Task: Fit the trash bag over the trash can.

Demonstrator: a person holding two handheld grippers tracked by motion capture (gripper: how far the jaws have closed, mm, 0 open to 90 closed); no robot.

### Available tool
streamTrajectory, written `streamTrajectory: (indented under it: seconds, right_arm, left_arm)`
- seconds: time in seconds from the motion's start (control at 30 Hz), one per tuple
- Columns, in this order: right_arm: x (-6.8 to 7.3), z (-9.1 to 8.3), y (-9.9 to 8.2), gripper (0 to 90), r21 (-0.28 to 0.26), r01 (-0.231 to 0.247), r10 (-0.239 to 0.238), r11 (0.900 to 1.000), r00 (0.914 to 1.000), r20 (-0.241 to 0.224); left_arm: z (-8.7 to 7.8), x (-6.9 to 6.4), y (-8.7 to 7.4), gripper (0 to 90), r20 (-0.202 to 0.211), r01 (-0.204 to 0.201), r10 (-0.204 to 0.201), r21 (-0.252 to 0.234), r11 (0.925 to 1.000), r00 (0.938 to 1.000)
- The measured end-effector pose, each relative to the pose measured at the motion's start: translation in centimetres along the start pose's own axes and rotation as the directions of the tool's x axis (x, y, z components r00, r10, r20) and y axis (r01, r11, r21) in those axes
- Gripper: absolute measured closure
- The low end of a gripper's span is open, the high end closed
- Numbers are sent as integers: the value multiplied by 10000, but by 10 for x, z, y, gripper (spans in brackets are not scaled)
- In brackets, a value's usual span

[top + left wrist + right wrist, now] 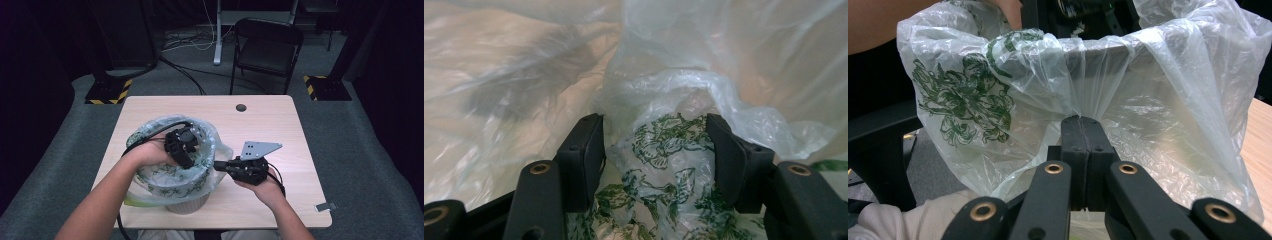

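A pale round bin stands at the table's front left, lined with a thin clear plastic bag printed with green leaves. My left gripper reaches down inside the bag's mouth. In the left gripper view its jaws stand apart with a loose bunch of the bag between them. My right gripper is at the bin's right side, shut on a pinch of the bag's edge, which is pulled taut from the covered rim to the closed jaws.
The wooden table has a dark round hole near its far edge and a small grey piece at its front right corner. A black folding chair and floor cables lie beyond the table.
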State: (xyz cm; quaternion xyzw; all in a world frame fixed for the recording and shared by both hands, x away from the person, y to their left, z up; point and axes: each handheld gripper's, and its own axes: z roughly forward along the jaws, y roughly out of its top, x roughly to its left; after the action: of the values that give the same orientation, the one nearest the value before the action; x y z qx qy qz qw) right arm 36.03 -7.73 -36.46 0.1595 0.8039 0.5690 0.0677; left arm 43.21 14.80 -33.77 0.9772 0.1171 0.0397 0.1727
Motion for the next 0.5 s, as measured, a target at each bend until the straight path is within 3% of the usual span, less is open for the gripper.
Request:
streamTrajectory:
  seconds: [0.1, 0.3, 0.4, 0.5]
  right_arm:
    - [-1, 0, 0, 900, 0, 0, 0, 10000, 10000, 0]
    - [0, 0, 0, 900, 2, 21, -21, 10000, 10000, 12]
    - [0, 0, 0, 900, 3, 24, -24, 10000, 10000, 19]
    - [1, 0, 0, 900, 31, 44, -45, 10000, 10000, 53]
  left_arm:
    - [9, 1, 3, 412, 90, -116, 112, 423, 9990, 9999]
    - [10, 0, 1, 424, 165, -134, 128, 399, 9991, 9998]
    - [12, -2, 1, 426, 267, -159, 139, 763, 9970, 9995]
    - [1, -5, 4, 438, -153, -522, 527, 341, 9981, 9985]
